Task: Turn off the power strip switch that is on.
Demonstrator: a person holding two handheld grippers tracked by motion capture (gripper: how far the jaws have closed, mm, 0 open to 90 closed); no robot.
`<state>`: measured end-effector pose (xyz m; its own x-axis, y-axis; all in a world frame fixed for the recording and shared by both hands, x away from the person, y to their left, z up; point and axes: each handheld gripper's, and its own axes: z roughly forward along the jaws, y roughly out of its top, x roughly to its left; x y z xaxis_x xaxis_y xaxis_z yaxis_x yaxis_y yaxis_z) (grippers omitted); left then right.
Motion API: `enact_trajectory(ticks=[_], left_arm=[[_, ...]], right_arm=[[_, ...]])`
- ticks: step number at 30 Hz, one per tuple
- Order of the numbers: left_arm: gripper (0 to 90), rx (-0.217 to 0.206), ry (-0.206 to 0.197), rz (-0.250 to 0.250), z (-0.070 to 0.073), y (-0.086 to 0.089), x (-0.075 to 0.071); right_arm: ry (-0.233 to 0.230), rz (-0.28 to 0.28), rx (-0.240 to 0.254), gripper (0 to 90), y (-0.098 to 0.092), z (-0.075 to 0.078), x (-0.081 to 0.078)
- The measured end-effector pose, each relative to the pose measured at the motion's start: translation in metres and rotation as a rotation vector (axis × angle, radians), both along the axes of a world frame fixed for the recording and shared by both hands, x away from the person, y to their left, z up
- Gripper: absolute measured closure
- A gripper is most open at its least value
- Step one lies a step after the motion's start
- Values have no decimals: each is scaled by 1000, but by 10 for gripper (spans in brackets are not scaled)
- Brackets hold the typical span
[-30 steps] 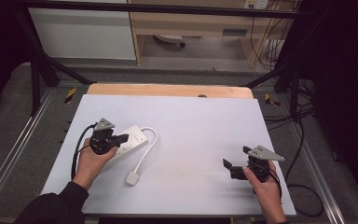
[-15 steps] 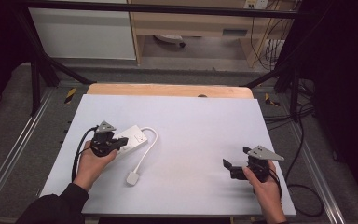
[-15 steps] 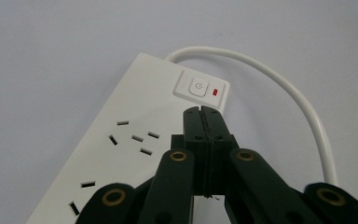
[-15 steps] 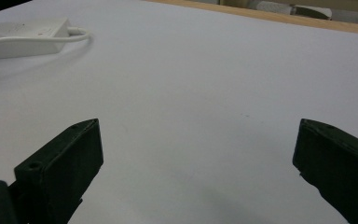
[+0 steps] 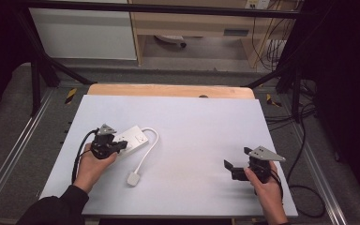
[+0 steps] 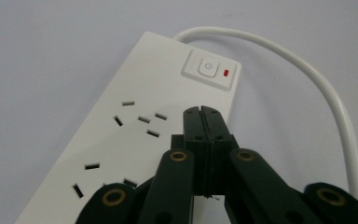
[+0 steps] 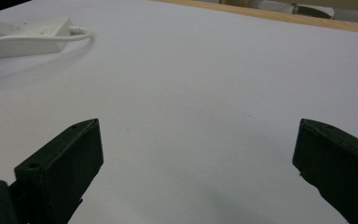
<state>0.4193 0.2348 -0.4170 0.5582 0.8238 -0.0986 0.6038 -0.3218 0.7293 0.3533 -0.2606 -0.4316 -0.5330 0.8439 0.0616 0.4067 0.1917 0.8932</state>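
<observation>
A white power strip [image 5: 135, 137] lies flat on the left of the white table top [image 5: 197, 126]. Its white cable [image 5: 148, 149] loops round to a plug [image 5: 133, 178] nearer the front. My left gripper [image 5: 120, 144] is shut, its jaws pressed together with nothing between them. In the left gripper view its tips [image 6: 201, 113] hover over the power strip [image 6: 121, 140], just short of the switch [image 6: 209, 70] with its red light. My right gripper [image 5: 230, 169] stands open at the front right over bare table, and in its own view the right gripper [image 7: 198, 156] has nothing between its jaws.
A wooden strip [image 5: 168, 90] runs along the table's far edge. Black frame bars and cables stand around the table, with a cable on the floor at the right [image 5: 304, 192]. The power strip [image 7: 32, 28] lies far off in the right gripper view.
</observation>
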Motion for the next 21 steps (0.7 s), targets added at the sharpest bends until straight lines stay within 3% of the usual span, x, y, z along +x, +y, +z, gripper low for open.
enact_trajectory(ticks=[21], left_arm=[[900,35,18,-2,-4,0,2]], right_arm=[[3,2,-7,22,1,0,0]])
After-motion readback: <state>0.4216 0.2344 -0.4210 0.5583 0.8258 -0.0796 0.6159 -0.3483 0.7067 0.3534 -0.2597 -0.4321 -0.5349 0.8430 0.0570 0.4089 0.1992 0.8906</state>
